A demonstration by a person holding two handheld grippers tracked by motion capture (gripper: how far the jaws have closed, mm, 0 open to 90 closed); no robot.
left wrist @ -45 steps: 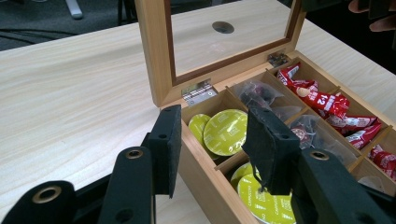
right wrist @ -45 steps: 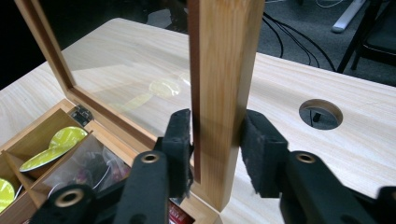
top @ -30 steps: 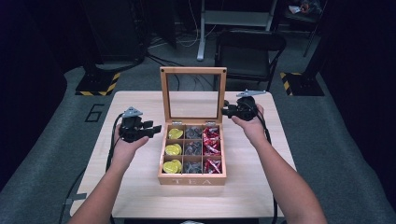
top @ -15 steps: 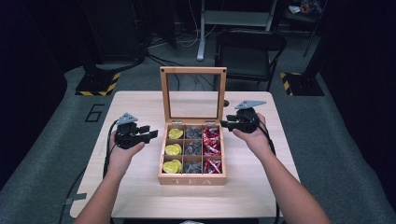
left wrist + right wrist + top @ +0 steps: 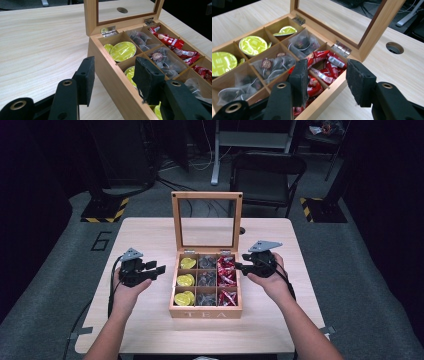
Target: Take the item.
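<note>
While your forearms reach in from the near edge, your left gripper sits level just left of the tea box, jaws part open and empty, astride its left wall. Your right gripper points inward at the box's right wall, its jaws just opening, holding nothing, over the red sachets.
</note>
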